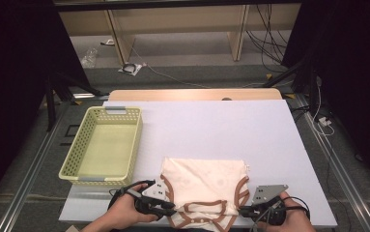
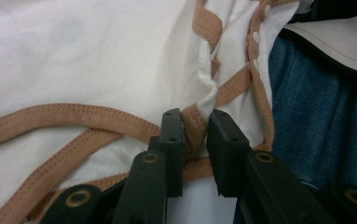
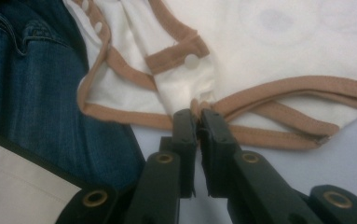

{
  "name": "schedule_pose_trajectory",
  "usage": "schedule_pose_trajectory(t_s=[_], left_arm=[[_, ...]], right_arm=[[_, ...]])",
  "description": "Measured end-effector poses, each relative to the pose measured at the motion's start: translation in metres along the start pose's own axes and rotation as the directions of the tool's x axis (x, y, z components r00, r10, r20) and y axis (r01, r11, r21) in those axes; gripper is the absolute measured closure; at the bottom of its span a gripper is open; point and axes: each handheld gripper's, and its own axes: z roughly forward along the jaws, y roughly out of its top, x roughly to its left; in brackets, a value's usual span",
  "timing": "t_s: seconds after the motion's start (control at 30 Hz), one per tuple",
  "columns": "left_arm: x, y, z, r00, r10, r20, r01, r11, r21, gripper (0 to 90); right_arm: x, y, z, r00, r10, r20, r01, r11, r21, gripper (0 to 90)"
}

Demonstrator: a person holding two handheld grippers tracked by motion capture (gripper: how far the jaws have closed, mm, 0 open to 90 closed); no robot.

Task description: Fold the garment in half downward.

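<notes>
Both tongs [image 2: 195, 140] [image 3: 198, 128] low, pinching cream garment's [image 1: 204, 181] brown trim.

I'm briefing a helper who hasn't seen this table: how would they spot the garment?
On the white table top, look at the near edge, right of the yellow basket. The garment lies flat there between both grippers: cream cloth with tan trim and snap buttons.

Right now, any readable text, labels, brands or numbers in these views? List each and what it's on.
None readable.
Garment: cream fabric with tan trim, faint round printed motifs, no letters; a small white tag at its right edge is too small to read.
Basket: plain yellow-green, grey clips at both ends, no marking visible.
Left gripper and right gripper: black jaws clamped on the tan trim, no markings.
Jeans: no label visible.
</notes>
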Motion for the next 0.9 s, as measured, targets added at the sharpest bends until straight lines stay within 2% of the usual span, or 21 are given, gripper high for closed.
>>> schedule_pose_trajectory(t_s=[0.1, 0.23, 0.33, 0.43, 0.53, 0.6, 0.67, 0.77, 0.83, 0.9], left_arm=[[0.0, -0.001, -0.003, 0.9999, 0.009, 0.007, -0.009, 1.0, 0.001, 71.3], [0.001, -0.003, -0.007, 0.9998, 0.011, 0.014, -0.011, 0.9999, -0.008, 66.3], [0.004, -0.003, -0.012, 0.9999, 0.004, 0.015, -0.004, 1.0, -0.006, 62.9], [0.008, -0.004, -0.017, 0.9999, 0.008, 0.01, -0.008, 1.0, -0.005, 59.7], [0.012, -0.005, -0.021, 1.0, -0.008, 0.001, 0.008, 0.9999, -0.011, 59.3], [0.015, -0.003, -0.021, 0.9995, -0.03, -0.011, 0.03, 0.9994, -0.015, 61.1], [0.016, 0.001, -0.02, 0.9981, -0.057, -0.02, 0.057, 0.998, -0.029, 66.8], [0.018, 0.01, -0.017, 0.9948, -0.098, -0.026, 0.097, 0.9936, -0.059, 75.1], [0.017, 0.015, -0.013, 0.9928, -0.116, -0.029, 0.114, 0.9909, -0.071, 79.7], [0.015, 0.017, -0.006, 0.9943, -0.106, -0.016, 0.104, 0.9926, -0.063, 81.8]], right_arm=[[-0.002, -0.001, -0.001, 1.0, 0.004, 0.005, -0.004, 1.0, -0.003, 82.1], [-0.008, -0.001, -0.009, 0.998, 0.046, 0.042, -0.043, 0.997, -0.068, 77.1], [-0.014, 0.0, -0.012, 0.9878, 0.117, 0.103, -0.101, 0.984, -0.147, 76.4], [-0.018, 0.004, -0.009, 0.9777, 0.155, 0.142, -0.13, 0.977, -0.171, 77.1], [-0.019, 0.009, -0.005, 0.9766, 0.157, 0.147, -0.132, 0.977, -0.168, 78.9], [-0.019, 0.013, -0.001, 0.9748, 0.173, 0.14, -0.15, 0.975, -0.162, 82.3], [-0.02, 0.018, 0.003, 0.9685, 0.21, 0.133, -0.192, 0.972, -0.137, 88.8], [-0.021, 0.024, 0.011, 0.9595, 0.254, 0.121, -0.244, 0.965, -0.093, 90.0], [-0.019, 0.027, 0.015, 0.9613, 0.255, 0.104, -0.248, 0.966, -0.072, 90.0], [-0.016, 0.029, 0.017, 0.9661, 0.246, 0.078, -0.243, 0.969, -0.048, 90.0]])
